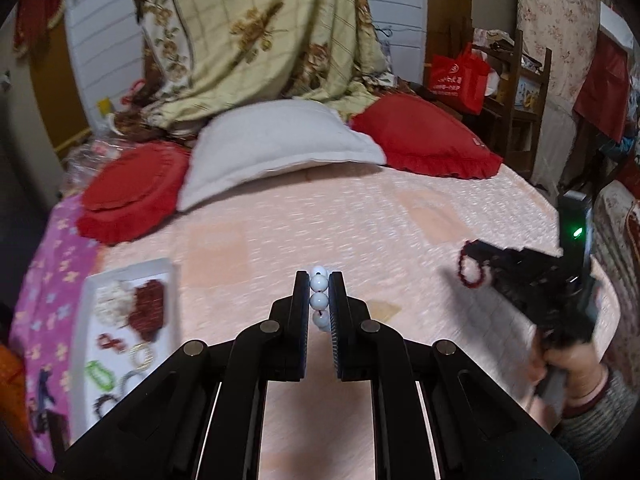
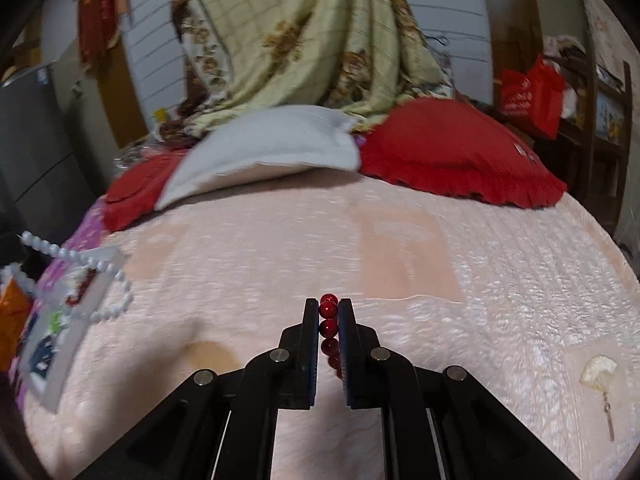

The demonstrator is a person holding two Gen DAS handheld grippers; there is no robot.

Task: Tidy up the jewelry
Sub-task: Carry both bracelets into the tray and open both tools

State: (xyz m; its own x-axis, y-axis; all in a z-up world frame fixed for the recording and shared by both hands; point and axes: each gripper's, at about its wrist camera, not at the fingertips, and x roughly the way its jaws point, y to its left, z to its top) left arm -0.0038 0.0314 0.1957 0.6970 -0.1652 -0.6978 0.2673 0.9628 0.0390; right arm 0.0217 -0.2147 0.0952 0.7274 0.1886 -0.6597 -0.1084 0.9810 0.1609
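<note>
- Holding two pieces at once: my left gripper (image 1: 319, 286) is clamped on a white bead bracelet (image 1: 319, 300), beads stacked in a line between the pads, the strand running back toward the palm of the claw.
- My right gripper (image 2: 328, 312) is pinched shut on a dark red bead bracelet (image 2: 329, 326); seen from the left wrist, its free loop (image 1: 472, 266) hangs off the claw tip, clear of the bedspread.
- I judge both grips sit on the strand and not through the loop, so the beads cannot slide off in transit.
- The white tray (image 1: 128, 276) lies below and to the left of the left claw, on the pink bedspread (image 1: 320, 220). It already carries several pieces: a pale bundle, a dark red bundle, a green ring, smaller loops.
- From the right wrist, the tray sits far left of the claw, with the white strand (image 2: 80, 264) hanging in front of it.
- A small pale fan-shaped charm (image 2: 598, 374) lies on the bedspread, lower right of the right claw, not yet collected.
- A hand (image 1: 560, 364) grips the right tool's handle, low and right of the left claw.
- Assessment: both bracelets are lifted and bound for the tray, I judge; motion blur limits finer detail.
</note>
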